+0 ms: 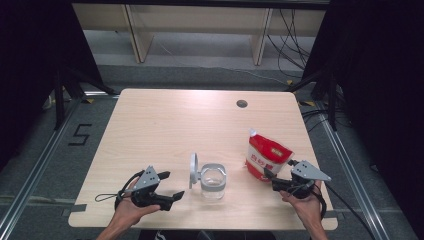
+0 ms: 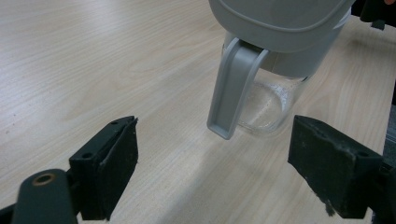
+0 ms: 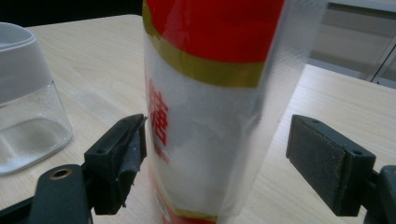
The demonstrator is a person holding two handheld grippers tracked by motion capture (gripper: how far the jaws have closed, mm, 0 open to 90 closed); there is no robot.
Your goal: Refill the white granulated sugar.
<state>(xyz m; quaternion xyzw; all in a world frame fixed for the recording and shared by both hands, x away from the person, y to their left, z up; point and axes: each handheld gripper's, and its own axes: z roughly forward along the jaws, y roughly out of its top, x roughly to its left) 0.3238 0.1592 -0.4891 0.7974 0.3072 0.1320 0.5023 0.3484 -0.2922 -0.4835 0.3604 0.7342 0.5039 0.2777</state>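
— On the near half of the wooden table (image 1: 165, 125), what stands ready?

— A clear glass jar (image 1: 214, 182) with a grey collar stands near the front edge, and its grey lid (image 1: 193, 170) hangs open to the left on a hinge. To the right of it, a red and white sugar bag (image 1: 265, 156) stands upright, a little tilted, with the top corner already cut.

— And the two grippers?

— The left gripper (image 1: 169, 186) hovers just left of the jar, its jaws spread wide and holding nothing; in the left gripper view the lid arm (image 2: 233, 88) hangs between them but farther away. The right gripper (image 3: 215, 154) has its jaws spread also, one on each side of the bag's lower body, the left pad nearly touching the film and the right pad apart from it.

— What could go wrong from here?

— Probably the bag is the weak point. It is soft and appears only partly full, so if the jaws close low, the top may fold over and sugar may spill from the cut corner onto the table. Too hard a squeeze could also push sugar upward and out.

— And the jar?

— It is light and stands near the table edge. If the left gripper does not steady it, the bag may knock it, or the open lid may swing and block the mouth during pouring.
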